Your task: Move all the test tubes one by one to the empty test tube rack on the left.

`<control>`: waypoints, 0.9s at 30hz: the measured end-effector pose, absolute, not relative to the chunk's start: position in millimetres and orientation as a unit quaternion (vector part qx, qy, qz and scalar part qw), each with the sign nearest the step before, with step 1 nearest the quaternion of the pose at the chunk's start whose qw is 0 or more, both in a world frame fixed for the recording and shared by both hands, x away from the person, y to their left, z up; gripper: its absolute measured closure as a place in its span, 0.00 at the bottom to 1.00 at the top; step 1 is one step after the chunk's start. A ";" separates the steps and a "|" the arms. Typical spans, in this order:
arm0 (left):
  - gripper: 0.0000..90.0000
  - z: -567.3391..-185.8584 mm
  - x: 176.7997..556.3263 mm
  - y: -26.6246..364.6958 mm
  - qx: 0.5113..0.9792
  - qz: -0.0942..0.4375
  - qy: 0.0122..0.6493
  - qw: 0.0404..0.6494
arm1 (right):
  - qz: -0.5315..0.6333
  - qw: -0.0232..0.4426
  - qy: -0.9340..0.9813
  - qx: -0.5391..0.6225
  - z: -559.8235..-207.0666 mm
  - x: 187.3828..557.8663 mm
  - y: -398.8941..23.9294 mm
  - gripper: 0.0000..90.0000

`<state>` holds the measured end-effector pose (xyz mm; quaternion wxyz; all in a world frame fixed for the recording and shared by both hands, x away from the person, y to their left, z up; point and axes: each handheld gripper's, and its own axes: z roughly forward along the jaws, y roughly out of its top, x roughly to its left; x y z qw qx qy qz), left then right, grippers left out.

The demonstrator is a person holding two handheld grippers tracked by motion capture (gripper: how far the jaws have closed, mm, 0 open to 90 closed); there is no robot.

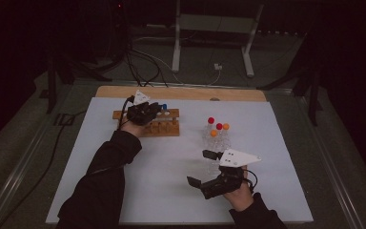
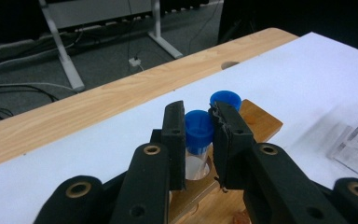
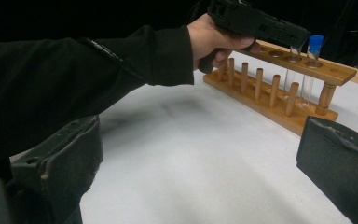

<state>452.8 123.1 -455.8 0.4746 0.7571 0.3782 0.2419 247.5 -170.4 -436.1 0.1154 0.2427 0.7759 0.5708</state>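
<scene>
Left hand-held gripper [image 2: 199, 135] clenched on a blue-capped tube [image 2: 198, 133]; jaws press the cap from both sides, clear tube body hanging down into a hole of the wooden rack [image 2: 261, 122]; tube upright, near the rack's far end; a second blue-capped tube [image 2: 225, 99] sits in the next hole just behind, close to the right jaw, cannot tell if touching; in the high view the left hand-held gripper [image 1: 153, 110] is over the rack [image 1: 167, 128], on the left half of the white desk [image 1: 171, 157]; right gripper view shows the same rack [image 3: 279, 100] with both tubes standing in adjacent holes near its right end, the left hand [image 3: 214, 37] holding its gripper above them; right hand-held gripper [image 1: 205, 167] released, jaws wide apart with nothing between them, low over bare desk at front right; behind it a cluster of clear tubes with red and orange caps [image 1: 217, 128] stands mid-desk, well apart from the rack; wooden desk edge [image 2: 74, 112] beyond the white sheet.
</scene>
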 end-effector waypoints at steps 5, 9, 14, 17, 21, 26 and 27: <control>0.84 -453.1 453.2 122.0 0.762 0.235 0.382 0.467 | 0.570 0.115 0.776 0.244 -436.5 248.8 -171.2 0.00; 0.69 -446.6 447.8 124.2 0.755 0.232 0.388 0.475 | 0.572 0.115 0.775 0.243 -435.8 249.4 -172.6 0.00; 0.51 -430.3 431.4 129.6 0.748 0.243 0.374 0.492 | 0.574 0.122 0.771 0.247 -433.6 251.0 -177.4 0.00; 0.40 -422.0 418.8 133.6 0.746 0.231 0.362 0.509 | 0.575 0.133 0.767 0.252 -430.2 252.8 -183.3 0.00; 0.28 -413.9 399.3 136.8 0.752 0.206 0.340 0.526 | 0.576 0.153 0.758 0.267 -425.5 257.8 -195.3 0.00; 0.09 -409.1 373.4 138.8 0.766 0.176 0.305 0.538 | 0.569 0.180 0.748 0.293 -424.0 267.6 -212.6 0.00; 0.07 -408.9 367.5 139.9 0.766 0.167 0.299 0.544 | 0.566 0.184 0.747 0.298 -424.3 269.9 -215.7 0.00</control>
